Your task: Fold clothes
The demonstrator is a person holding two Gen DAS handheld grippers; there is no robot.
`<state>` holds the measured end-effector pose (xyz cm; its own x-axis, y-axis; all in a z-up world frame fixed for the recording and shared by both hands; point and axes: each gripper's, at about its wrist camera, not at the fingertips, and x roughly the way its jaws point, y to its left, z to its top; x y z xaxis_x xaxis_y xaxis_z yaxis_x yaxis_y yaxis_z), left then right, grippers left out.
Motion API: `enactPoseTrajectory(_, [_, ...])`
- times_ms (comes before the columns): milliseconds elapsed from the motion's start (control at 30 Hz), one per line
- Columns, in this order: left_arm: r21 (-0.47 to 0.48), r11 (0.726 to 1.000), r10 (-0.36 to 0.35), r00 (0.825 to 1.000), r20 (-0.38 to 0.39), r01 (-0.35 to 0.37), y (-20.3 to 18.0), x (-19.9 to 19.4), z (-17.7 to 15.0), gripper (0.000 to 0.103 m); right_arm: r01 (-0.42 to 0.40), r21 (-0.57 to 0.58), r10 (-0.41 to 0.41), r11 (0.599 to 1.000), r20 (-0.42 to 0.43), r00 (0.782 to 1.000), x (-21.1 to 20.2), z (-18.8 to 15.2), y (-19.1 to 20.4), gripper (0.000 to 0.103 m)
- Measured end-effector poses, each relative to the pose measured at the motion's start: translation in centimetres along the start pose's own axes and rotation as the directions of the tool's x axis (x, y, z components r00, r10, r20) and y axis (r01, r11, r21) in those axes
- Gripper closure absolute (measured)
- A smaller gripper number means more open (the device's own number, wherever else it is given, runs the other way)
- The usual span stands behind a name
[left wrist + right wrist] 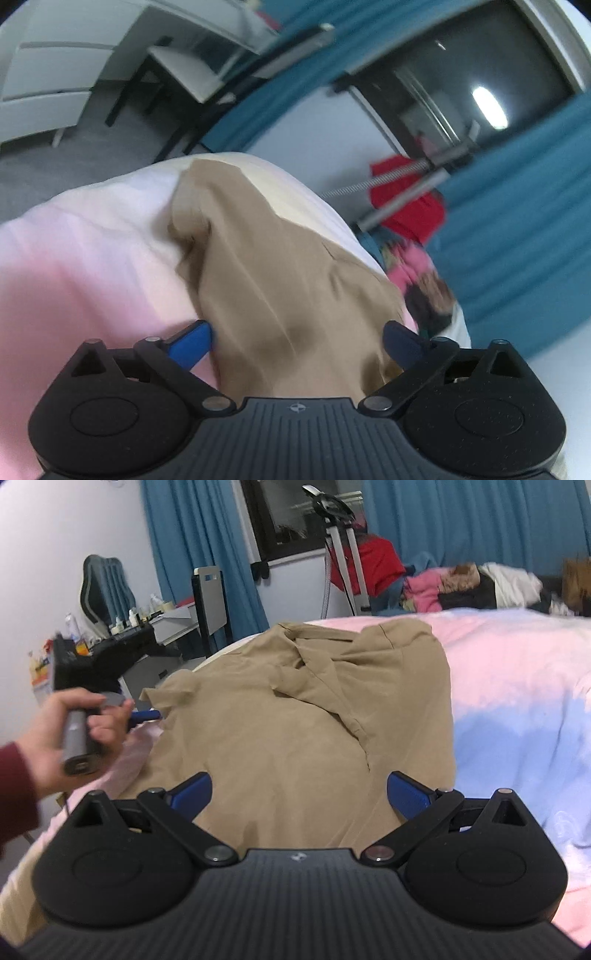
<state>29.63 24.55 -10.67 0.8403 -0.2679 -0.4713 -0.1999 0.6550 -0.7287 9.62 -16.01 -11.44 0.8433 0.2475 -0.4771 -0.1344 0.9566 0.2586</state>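
**Mia:** Right wrist view shows the tan shirt lying on the bed. It has a collar at the far end. It is bumpy and crumpled, not flat.

**Ben:** Where are the right tongs?

**Mia:** They hang over the near part of the shirt. Their two blue tips are spread wide, one on each side, and they pinch nothing.

**Ben:** And the left tongs?

**Mia:** In the left wrist view they are spread wide too. The shirt runs up between the tips. I cannot tell if the cloth touches them. From the right wrist view, a hand in a dark red sleeve holds them at the left edge of the shirt, near a bit of cloth that sticks up.

**Ben:** What could go wrong?

**Mia:** I think the tongs could grab too much. The shirt has folds on top of folds near the collar. A pinch there might catch two layers, and then the fold would come out lumpy.

**Ben:** Anything else?

**Mia:** The shirt lies close to the left side of the bed. A hard pull that way could drag it off the edge. The pink and blue bed cover could get pinched too, because it is soft and right under the shirt.

**Ben:** Is it folded now?

**Mia:** No. It is spread out and wrinkly, with no neat edges that I can see.
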Motion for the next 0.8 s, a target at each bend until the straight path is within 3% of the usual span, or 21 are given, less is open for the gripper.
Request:
enactPoseTrajectory(200, [0.031,0.997,0.065,0.987,0.144,-0.070,0.1,3.4,1.6,0.012,0.001,0.065,0.000,0.998,-0.027,1.000,2.3,0.2,-2.5,0.000])
enactPoseTrajectory(333, [0.104,0.981,0.139,0.970,0.199,-0.162,-0.6,5.2,2.5,0.044,-0.011,0.115,0.015,0.993,-0.031,0.999,2.6,0.5,-3.5,0.000])
enactPoseTrajectory(400, [0.149,0.970,0.157,0.965,0.211,-0.191,-1.5,5.7,2.9,0.066,-0.011,0.115,0.014,0.993,-0.022,1.000,2.4,0.6,-3.5,0.000])
enactPoseTrajectory(433, [0.174,0.963,0.165,0.962,0.217,-0.204,-1.9,5.9,3.2,0.083,-0.010,0.115,0.012,0.993,-0.018,1.000,2.3,0.6,-3.5,0.000])
enactPoseTrajectory(467, [0.223,0.952,0.163,0.963,0.215,-0.211,-2.7,5.9,3.3,0.097,-0.009,0.114,0.011,0.993,-0.013,1.000,2.2,0.7,-3.5,0.000])
enactPoseTrajectory(633, [0.469,0.849,0.136,0.958,0.253,-0.244,-8.5,4.3,2.7,0.098,-0.012,0.104,0.010,0.995,0.023,1.000,1.0,1.2,-3.4,0.000])
enactPoseTrajectory(800, [0.657,0.738,-0.002,0.973,0.229,-0.153,-17.2,2.9,-1.8,0.099,-0.010,0.135,0.005,0.991,0.038,0.999,0.0,1.7,-3.9,0.000])
